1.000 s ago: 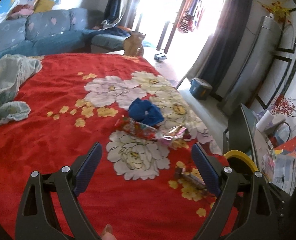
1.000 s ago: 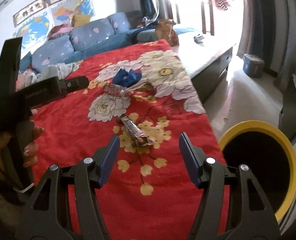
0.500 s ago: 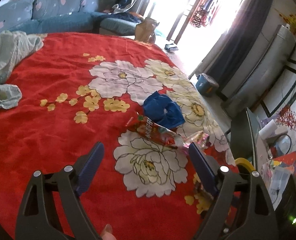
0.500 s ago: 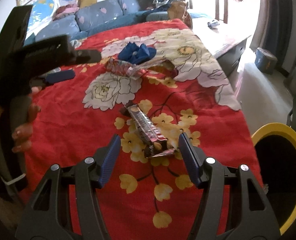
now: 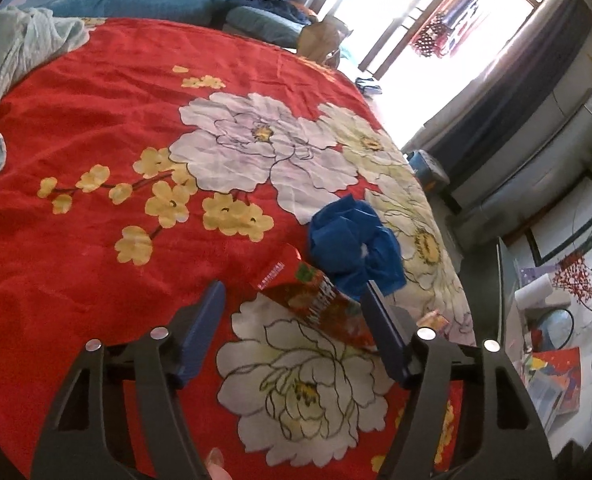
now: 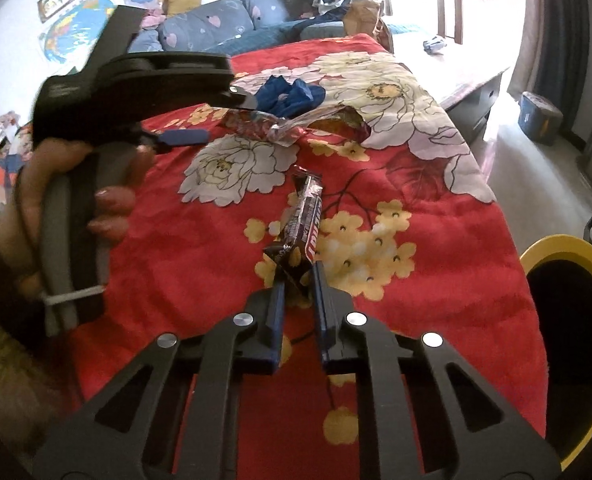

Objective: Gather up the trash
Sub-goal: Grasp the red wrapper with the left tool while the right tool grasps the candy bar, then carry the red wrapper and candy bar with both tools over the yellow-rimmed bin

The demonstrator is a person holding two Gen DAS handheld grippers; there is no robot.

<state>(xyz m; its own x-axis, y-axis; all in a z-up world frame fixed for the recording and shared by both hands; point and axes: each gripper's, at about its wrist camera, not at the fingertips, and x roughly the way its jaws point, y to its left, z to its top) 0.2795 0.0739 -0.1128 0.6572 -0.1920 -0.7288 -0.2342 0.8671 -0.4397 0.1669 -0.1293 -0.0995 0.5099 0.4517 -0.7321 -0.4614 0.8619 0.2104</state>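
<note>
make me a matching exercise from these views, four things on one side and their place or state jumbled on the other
Things:
1. dark candy bar wrapper
2. red snack bag
3. blue crumpled bag
4. yellow-rimmed bin

Places or states:
a. off the bed, by its edge
b. end pinched in the right gripper
c. on the white flowers, beyond the red bag
d. between the left gripper's open jaws

Pairs: 1-b, 2-d, 3-c, 4-a
</note>
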